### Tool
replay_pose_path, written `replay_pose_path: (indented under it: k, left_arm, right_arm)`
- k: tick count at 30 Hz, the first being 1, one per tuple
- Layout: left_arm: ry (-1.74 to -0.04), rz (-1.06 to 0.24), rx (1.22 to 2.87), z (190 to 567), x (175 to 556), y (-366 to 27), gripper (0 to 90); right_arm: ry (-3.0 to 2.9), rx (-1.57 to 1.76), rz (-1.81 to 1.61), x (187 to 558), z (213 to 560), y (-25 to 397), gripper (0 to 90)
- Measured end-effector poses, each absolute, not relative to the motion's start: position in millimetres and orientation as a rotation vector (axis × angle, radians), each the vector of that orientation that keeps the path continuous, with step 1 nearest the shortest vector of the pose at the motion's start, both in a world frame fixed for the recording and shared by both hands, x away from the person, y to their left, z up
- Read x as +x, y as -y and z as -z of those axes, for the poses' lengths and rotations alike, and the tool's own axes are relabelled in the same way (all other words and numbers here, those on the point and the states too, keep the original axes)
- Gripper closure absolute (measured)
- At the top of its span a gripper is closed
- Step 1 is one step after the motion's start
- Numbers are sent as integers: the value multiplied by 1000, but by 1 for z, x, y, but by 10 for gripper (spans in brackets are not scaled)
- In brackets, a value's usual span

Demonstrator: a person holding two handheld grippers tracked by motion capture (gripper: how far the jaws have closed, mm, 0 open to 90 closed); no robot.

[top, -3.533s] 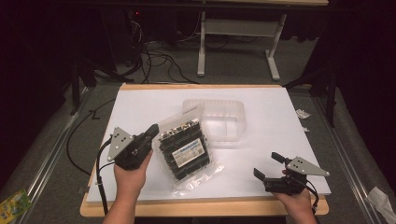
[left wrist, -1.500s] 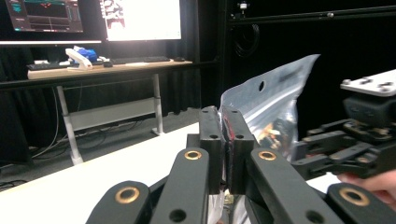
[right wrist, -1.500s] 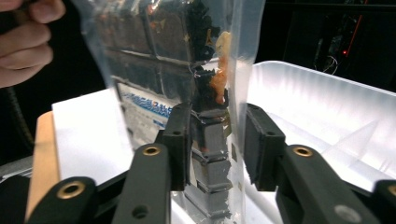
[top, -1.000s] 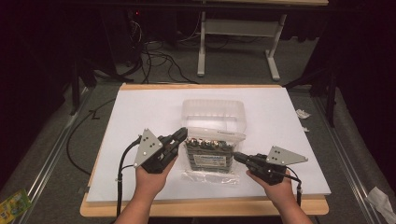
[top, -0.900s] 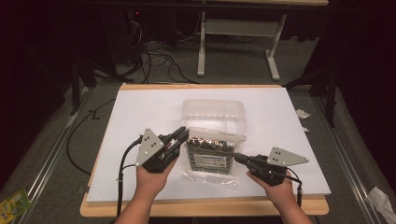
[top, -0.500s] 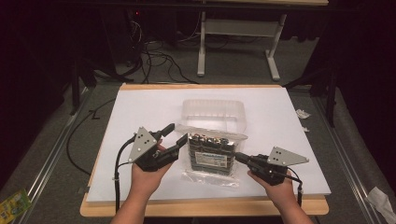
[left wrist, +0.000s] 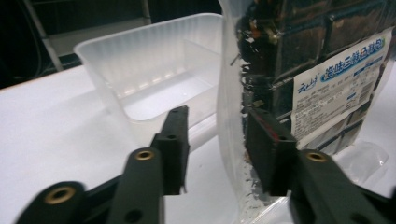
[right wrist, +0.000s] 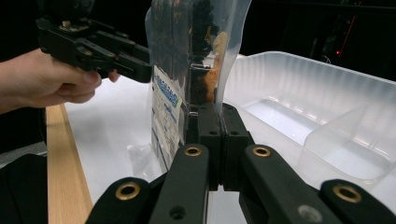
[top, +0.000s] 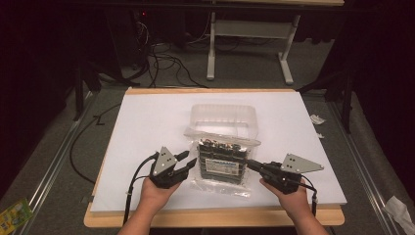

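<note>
A clear bag of dark packed snacks [top: 222,159] with a blue-and-white label stands tilted on the white table top [top: 147,122], in front of a clear plastic container [top: 224,116]. My right gripper [top: 249,163] is shut on the bag's right edge; in the right gripper view its jaws [right wrist: 217,122] pinch the film of the bag [right wrist: 187,51]. My left gripper [top: 189,159] is open at the bag's left edge. In the left gripper view the clear edge of the bag [left wrist: 327,70] sits between the spread jaws of my left gripper [left wrist: 219,149], unclamped.
The container [left wrist: 154,79] is empty and has a divider [right wrist: 327,130] inside. The table's wooden front edge [top: 215,215] runs just below both hands. Cables and a desk frame [top: 249,44] lie on the floor beyond the table.
My left gripper has opened, let go of the bag's left edge and drawn back slightly left. The right gripper keeps its hold on the bag, which stays put.
</note>
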State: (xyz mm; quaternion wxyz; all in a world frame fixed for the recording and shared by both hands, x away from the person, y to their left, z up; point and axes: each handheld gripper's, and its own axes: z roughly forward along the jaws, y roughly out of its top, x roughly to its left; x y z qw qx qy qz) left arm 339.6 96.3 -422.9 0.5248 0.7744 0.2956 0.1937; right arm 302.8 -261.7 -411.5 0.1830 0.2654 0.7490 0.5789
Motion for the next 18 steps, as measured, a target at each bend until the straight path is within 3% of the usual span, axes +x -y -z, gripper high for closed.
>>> replay_pose_path:
  k: [6,10,13,18]
  left_arm:
    - [-667,-409,1860,429,342,-94,877]
    - [-632,-439,1868,429,338,-92,900]
    - [-615,-463,1869,430,335,-91,900]
    - [-612,-466,1868,430,334,-91,900]
  right_arm:
    - [-2119,772,-1628,304,413,263,900]
    - [-2123,787,-1625,306,415,266,890]
    - [-2118,812,-1657,307,415,269,799]
    - [-2135,856,-1742,312,413,272,488]
